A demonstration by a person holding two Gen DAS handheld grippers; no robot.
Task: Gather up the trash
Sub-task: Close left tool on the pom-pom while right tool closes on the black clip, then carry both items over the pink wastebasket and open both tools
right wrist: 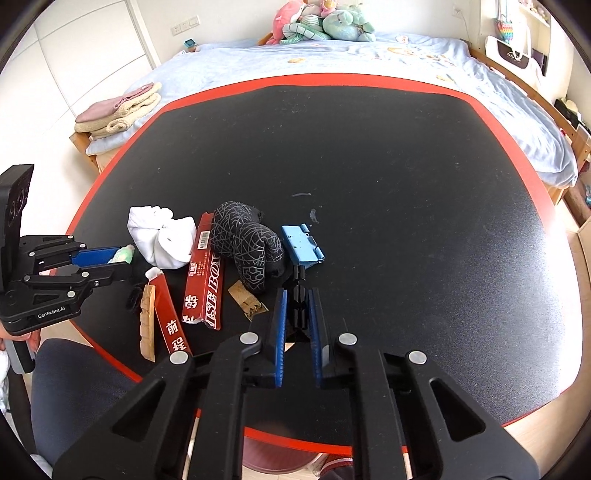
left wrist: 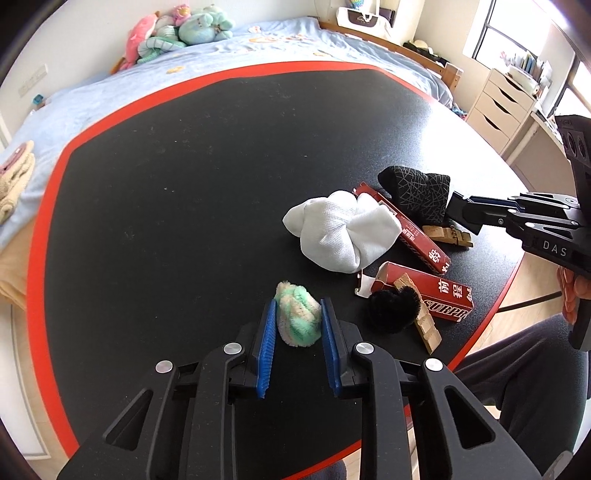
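My left gripper [left wrist: 298,308] has its blue pads on both sides of a green, pink and white fuzzy bundle [left wrist: 298,319] on the black table [left wrist: 184,184]. My right gripper [right wrist: 296,299] is shut on the black handle of a tool with a light blue head [right wrist: 302,245]. A white cloth bundle [left wrist: 341,232], two red cardboard boxes [left wrist: 430,290] [left wrist: 406,227], a black patterned sock bundle [left wrist: 417,194], a black fluffy ball [left wrist: 391,308] and wooden pieces [left wrist: 424,326] lie to the right of the fuzzy bundle.
The table has a red rim [right wrist: 295,79]. A bed [right wrist: 369,59] with plush toys [right wrist: 325,22] stands behind it, folded towels [right wrist: 118,112] at its left end. A white drawer unit [left wrist: 498,110] stands at the far right.
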